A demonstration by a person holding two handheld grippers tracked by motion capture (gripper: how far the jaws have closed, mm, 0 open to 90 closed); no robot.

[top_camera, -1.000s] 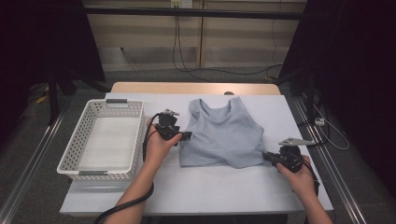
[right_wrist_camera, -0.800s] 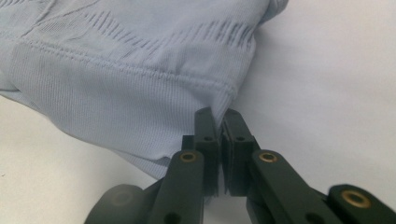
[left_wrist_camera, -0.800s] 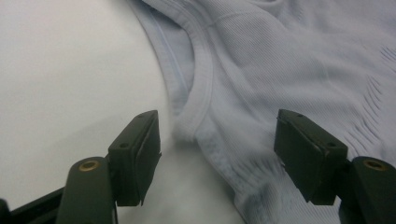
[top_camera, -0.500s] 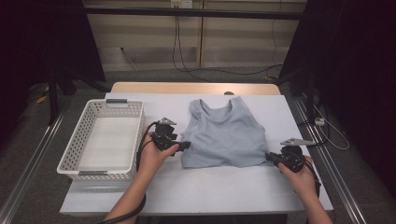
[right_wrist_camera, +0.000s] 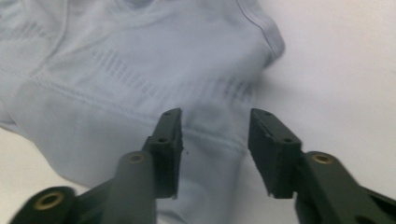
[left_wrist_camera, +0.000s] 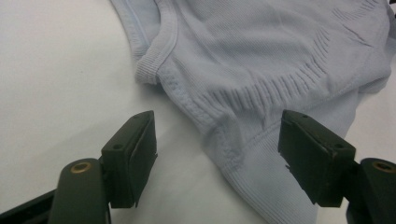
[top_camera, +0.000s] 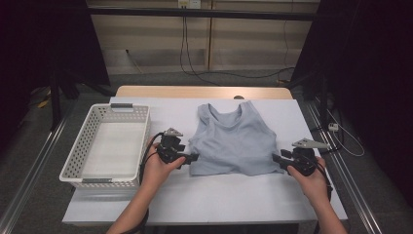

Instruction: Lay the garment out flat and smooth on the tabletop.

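— So where does the top lie from your fingers?

— Flat on the white table [top_camera: 234, 200], between my two hands. The pale blue tank top [top_camera: 234, 141] has its neck pointing away from me and its hem toward me, so its long line runs away from me. My left gripper [top_camera: 191, 158] sits just beside the lower left corner; in the left gripper view the jaws stand wide apart with that side seam and hem corner [left_wrist_camera: 233, 154] between them, pads not pressing.

— And the other?

— My right gripper [top_camera: 275, 157] is at the lower right corner. Its jaws have just been opening; fabric [right_wrist_camera: 212, 140] lies between them, nothing pinched. Both hands are about equally near.

— Anything in the way?

— No. The white basket [top_camera: 107, 144] stands to the left, apart from the top, nearer my left hand.
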